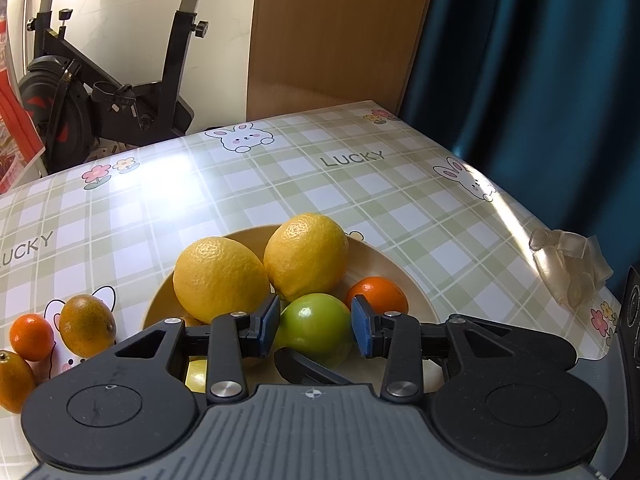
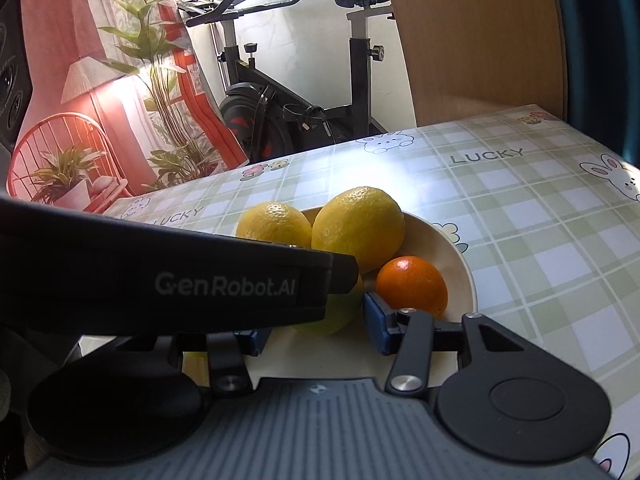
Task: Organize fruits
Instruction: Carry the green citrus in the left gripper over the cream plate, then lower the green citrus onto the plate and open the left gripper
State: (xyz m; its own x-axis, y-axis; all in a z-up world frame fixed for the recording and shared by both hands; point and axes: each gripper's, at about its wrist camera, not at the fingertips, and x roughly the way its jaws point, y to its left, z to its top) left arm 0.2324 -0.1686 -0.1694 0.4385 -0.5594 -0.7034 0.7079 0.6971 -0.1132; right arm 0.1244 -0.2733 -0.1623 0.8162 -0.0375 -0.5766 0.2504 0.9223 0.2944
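Green-checked oilcloth printed with rabbits and the word LUCKY covers the table, with an exercise bike behind it. On the cloth sits a cream plate holding two lemons, the left lemon and the right lemon, plus a small orange and a green fruit.

Over the plate, the left gripper has its blue pads on either side of the green fruit, seemingly touching its flanks, so it looks pinched rather than loose. Beside it, the right gripper has its jaws spread part way over the plate's near side, with nothing visibly pressed between them; its left pad is mostly hidden by the other tool's body.

Three more citrus lie off the plate at the left: a small orange one, a greenish-orange one and another at the frame edge.

The step in hand looks like setting or taking the green fruit. To do it well, the person should keep the grip gentle and centred, since the round skin can squirt out sideways, and avoid nudging the lemons, which lean together and could roll off the shallow rim.
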